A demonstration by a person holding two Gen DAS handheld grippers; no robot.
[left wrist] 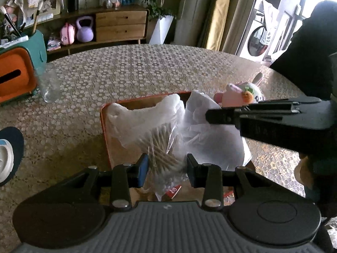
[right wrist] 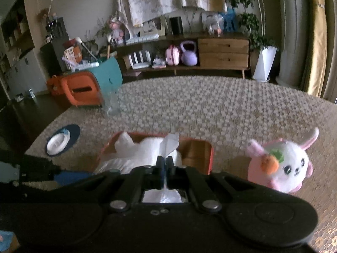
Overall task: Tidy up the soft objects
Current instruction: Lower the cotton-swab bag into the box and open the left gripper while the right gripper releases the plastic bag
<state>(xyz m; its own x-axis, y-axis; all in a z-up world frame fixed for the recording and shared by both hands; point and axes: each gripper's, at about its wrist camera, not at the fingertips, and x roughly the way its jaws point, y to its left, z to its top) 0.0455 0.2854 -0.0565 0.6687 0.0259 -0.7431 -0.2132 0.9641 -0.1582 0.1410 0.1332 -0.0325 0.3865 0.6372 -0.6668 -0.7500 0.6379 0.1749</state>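
A clear bag of cotton swabs is pinched by the left hand-held gripper over the orange tray; white plastic is clamped by the pressed-together right hand-held gripper, seemingly for lowering in. The plush rabbit waits beside it on the surface.

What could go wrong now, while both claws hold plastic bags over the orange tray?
1. The left claw pinches only the thin film of the cotton swab bag; it may slip or tear.
2. The right claw is shut on a corner of the white bag; the contents could pull free.
3. The orange tray already looks crowded, and the bunny plush is not yet inside; it may not fit.
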